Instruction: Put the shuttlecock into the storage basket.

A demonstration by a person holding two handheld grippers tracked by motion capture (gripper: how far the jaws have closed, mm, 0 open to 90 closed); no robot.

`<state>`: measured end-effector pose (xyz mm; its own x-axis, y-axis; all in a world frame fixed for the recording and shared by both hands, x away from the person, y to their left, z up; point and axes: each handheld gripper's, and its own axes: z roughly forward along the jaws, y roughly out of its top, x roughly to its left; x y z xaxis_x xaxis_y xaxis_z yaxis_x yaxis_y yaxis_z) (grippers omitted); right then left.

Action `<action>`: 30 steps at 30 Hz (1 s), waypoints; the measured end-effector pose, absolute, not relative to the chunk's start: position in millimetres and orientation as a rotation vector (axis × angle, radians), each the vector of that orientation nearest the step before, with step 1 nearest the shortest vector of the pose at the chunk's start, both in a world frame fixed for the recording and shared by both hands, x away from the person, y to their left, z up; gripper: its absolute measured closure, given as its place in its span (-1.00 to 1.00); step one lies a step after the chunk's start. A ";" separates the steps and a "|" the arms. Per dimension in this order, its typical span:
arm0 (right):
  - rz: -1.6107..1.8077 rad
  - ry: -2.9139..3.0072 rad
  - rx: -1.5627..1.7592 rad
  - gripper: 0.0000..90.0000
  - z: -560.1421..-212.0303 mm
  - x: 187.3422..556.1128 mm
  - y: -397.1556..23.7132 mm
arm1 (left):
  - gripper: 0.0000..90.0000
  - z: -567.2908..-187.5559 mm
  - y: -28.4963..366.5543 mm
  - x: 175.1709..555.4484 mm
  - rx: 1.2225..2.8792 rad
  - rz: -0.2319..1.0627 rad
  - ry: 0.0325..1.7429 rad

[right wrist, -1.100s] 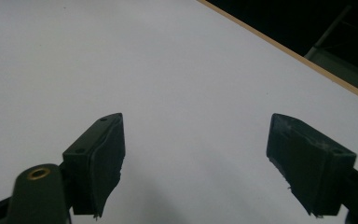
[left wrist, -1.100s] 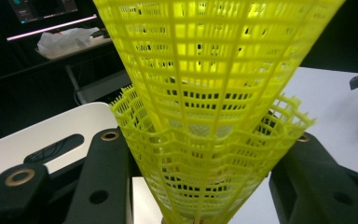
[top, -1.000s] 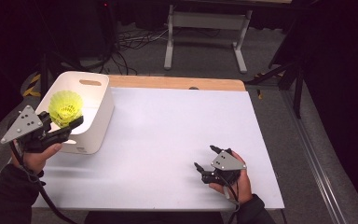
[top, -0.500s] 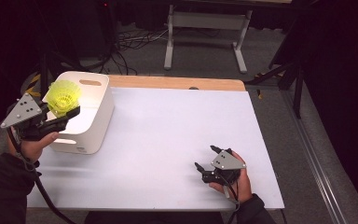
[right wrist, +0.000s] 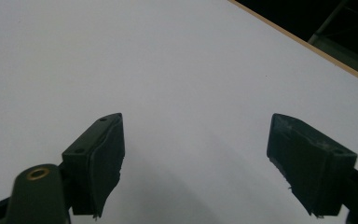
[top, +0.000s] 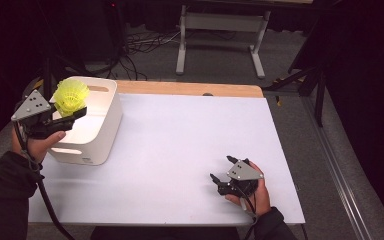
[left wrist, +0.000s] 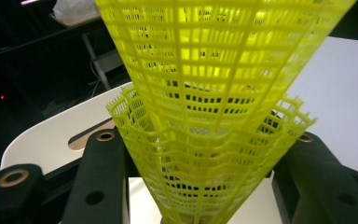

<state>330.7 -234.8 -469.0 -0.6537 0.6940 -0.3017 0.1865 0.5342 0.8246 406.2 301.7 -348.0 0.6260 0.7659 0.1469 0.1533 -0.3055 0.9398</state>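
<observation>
Shuttlecocks (top: 71, 96) of yellow plastic mesh, nested one inside another, sit clamped between the jaws of the left hand-held gripper (top: 75, 112), lifted above the near-left rim of the white bin (top: 102, 125) on the white surface (top: 180, 150). No writing is legible on them. The right hand-held gripper (top: 223, 175) rests low on the surface, jaws spread and empty.

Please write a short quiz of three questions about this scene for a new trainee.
1. True or false: the left gripper is shut on the yellow shuttlecocks.
2. What lies between the fingers of the right gripper? A) a shuttlecock B) nothing C) a cable
3. What does the left gripper hold its load above?

Key: 1 true. 2 B. 3 The white bin at the table's left.
</observation>
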 end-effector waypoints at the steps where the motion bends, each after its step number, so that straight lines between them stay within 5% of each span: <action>1: 1.055 2.150 0.711 -0.55 -469.2 330.9 -234.9 | 0.19 -348.0 301.7 406.2 1.808 0.735 0.742; 30: 1.042 2.170 0.700 -0.55 -471.3 331.8 -233.2 | 0.19 -343.8 294.3 446.7 1.929 0.707 0.809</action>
<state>331.8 -233.2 -471.3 -0.6646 0.6826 -0.3039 0.1895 0.5475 0.8151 446.7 294.3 -343.8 0.6223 0.7679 0.1518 0.2530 -0.3808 0.8894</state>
